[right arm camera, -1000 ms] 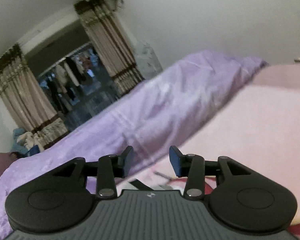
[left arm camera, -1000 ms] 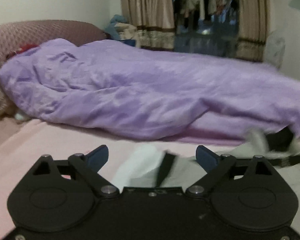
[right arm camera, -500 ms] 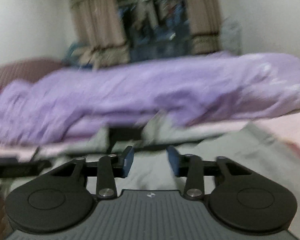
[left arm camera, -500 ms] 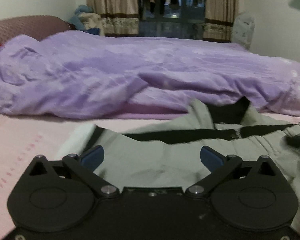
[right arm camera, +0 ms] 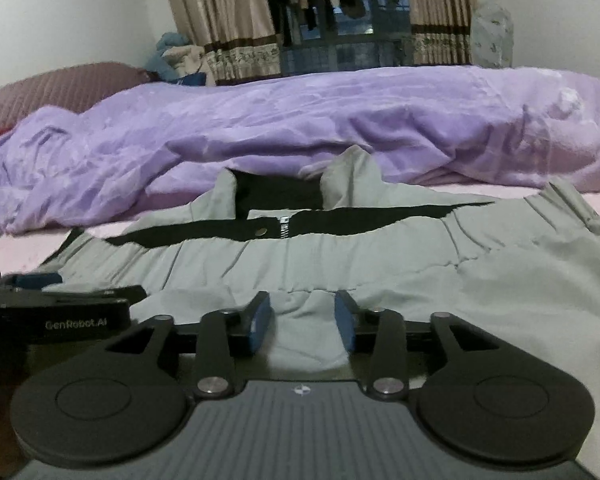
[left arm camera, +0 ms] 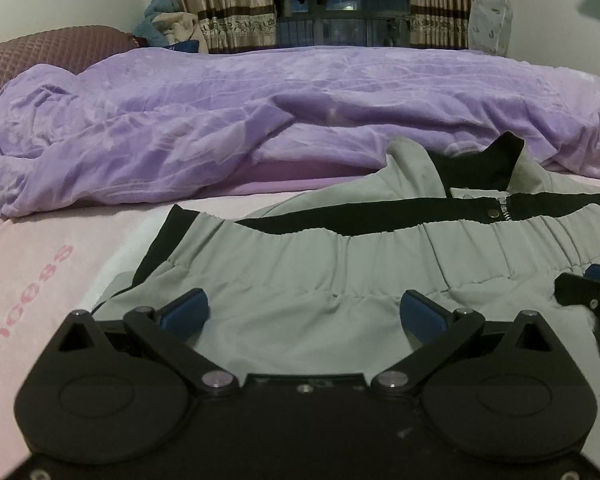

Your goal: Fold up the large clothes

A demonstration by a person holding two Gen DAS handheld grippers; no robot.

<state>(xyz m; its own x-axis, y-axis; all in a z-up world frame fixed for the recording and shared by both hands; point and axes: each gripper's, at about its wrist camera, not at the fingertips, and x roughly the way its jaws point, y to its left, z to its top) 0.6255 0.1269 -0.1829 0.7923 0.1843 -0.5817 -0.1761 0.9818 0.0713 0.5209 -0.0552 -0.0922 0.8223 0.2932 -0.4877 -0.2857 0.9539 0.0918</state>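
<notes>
A grey jacket (left arm camera: 340, 264) with black trim, a zipper and a stand-up collar lies on the pink bed sheet, its near part doubled back toward the collar. It also shows in the right wrist view (right arm camera: 380, 256). My left gripper (left arm camera: 304, 312) is wide open just above the jacket's near left part and holds nothing. My right gripper (right arm camera: 303, 320) is partly open, low over the grey fabric near its folded edge, with cloth showing between the fingers but not pinched. The right gripper shows at the right edge of the left wrist view (left arm camera: 592, 292); the left gripper shows at the left of the right wrist view (right arm camera: 60, 300).
A crumpled purple blanket (left arm camera: 260, 120) lies across the bed behind the jacket. A maroon headboard (left arm camera: 52, 52) stands at the far left. Curtains and a window (left arm camera: 340, 0) are beyond the bed. Pink sheet (left arm camera: 40, 272) lies left of the jacket.
Both grippers swung from facing the blanket and wall down to the jacket, which now lies spread on the sheet. The right gripper's fingers stand wider apart than before.
</notes>
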